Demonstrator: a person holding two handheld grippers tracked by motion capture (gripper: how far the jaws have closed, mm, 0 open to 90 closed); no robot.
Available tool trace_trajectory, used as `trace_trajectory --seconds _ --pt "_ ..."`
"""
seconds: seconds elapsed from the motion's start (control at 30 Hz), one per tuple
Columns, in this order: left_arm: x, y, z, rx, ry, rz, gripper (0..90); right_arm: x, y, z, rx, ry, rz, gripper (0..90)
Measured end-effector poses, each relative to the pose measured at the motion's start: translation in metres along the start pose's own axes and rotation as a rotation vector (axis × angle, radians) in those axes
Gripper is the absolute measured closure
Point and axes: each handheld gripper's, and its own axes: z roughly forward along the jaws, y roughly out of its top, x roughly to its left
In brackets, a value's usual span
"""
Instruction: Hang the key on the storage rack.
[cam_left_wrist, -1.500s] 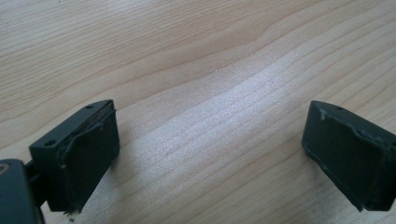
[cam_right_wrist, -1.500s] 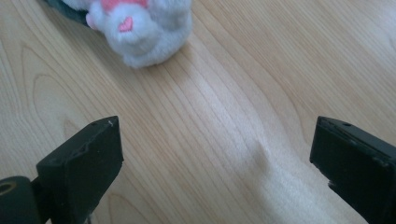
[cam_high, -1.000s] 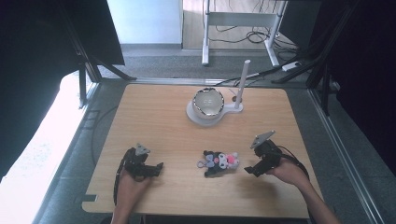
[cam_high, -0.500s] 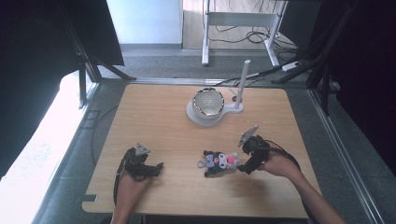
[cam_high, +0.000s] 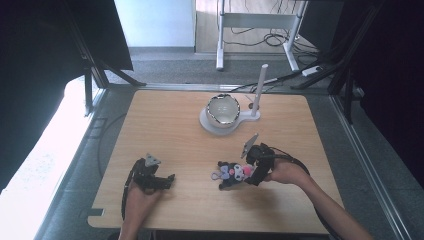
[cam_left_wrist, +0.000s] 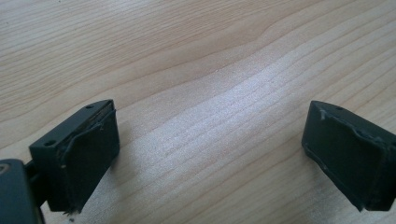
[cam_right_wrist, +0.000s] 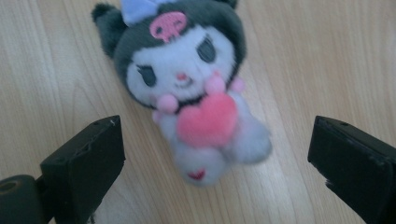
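Note:
A small plush toy (cam_high: 232, 174) (cam_right_wrist: 191, 88) with a black hood, white face and pink heart lies on the wooden table (cam_high: 165, 125), right of centre near the front. My right gripper (cam_high: 252, 172) (cam_right_wrist: 219, 163) is open, its jaws wide apart just short of the toy's feet, touching nothing. My left gripper (cam_high: 167, 181) (cam_left_wrist: 210, 158) rests open at the front left, with bare wood between its jaws.
A shiny metal bowl (cam_high: 223, 110) sits on a white base (cam_high: 207, 122) with an upright white post (cam_high: 258, 90) at the back centre. Dark frame legs and cables stand on the floor beyond the table's far edge.
My right gripper has moved left from the table's right side up to the plush toy. The left gripper has stayed where it was.

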Motion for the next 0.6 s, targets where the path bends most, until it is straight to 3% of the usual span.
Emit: trace_trajectory --seconds 0.07,0.47,0.6 --pt "0.000 0.000 0.000 0.000 0.000 0.000 4.1 0.001 0.007 0.005 0.020 0.011 -0.032 4.2" --pt "0.000 0.000 0.000 0.002 0.000 0.003 4.1 0.003 0.021 0.032 0.126 0.045 -0.112 14.5" --pt "0.000 0.000 0.000 0.002 -0.001 0.003 4.1 0.003 0.021 0.037 0.171 0.043 -0.139 23.2"
